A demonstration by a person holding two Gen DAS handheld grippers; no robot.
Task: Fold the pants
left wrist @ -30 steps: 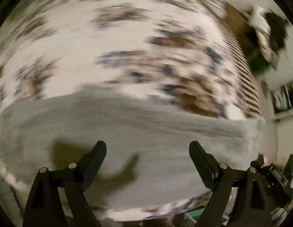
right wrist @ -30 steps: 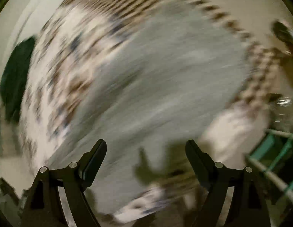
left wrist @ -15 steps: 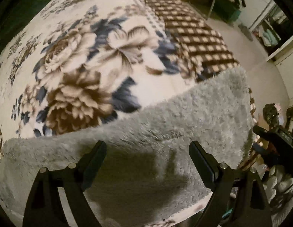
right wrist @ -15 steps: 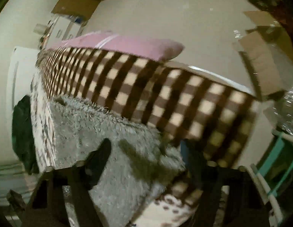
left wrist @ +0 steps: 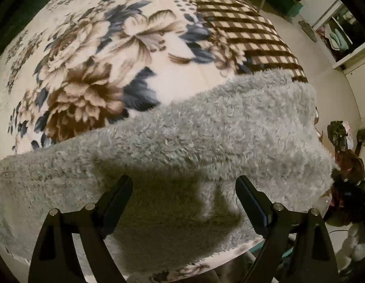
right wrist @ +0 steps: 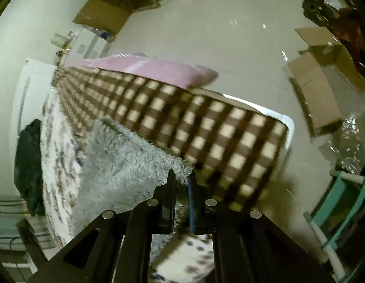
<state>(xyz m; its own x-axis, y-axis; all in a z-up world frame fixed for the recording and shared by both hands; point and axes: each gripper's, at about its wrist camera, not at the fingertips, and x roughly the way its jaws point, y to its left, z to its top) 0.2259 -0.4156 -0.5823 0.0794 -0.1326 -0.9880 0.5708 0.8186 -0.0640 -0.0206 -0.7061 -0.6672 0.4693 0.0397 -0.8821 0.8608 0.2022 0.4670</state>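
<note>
The fluffy grey fleece pants (left wrist: 206, 141) lie flat on the flowered bed blanket (left wrist: 92, 54). The right gripper (right wrist: 182, 181) is closing its jaws on a corner — take the full thickness between them. The left gripper (left wrist: 183, 198) hovers with jaws apart, pants below them — bring it to the edge.

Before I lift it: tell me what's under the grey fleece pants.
The grey fleece pants lie on a floral blanket with a checked border; whatever is directly beneath the fabric is covered.

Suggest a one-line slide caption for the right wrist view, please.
Right gripper closing on the corner of the grey pants at the edge of the checked blanket.
</note>
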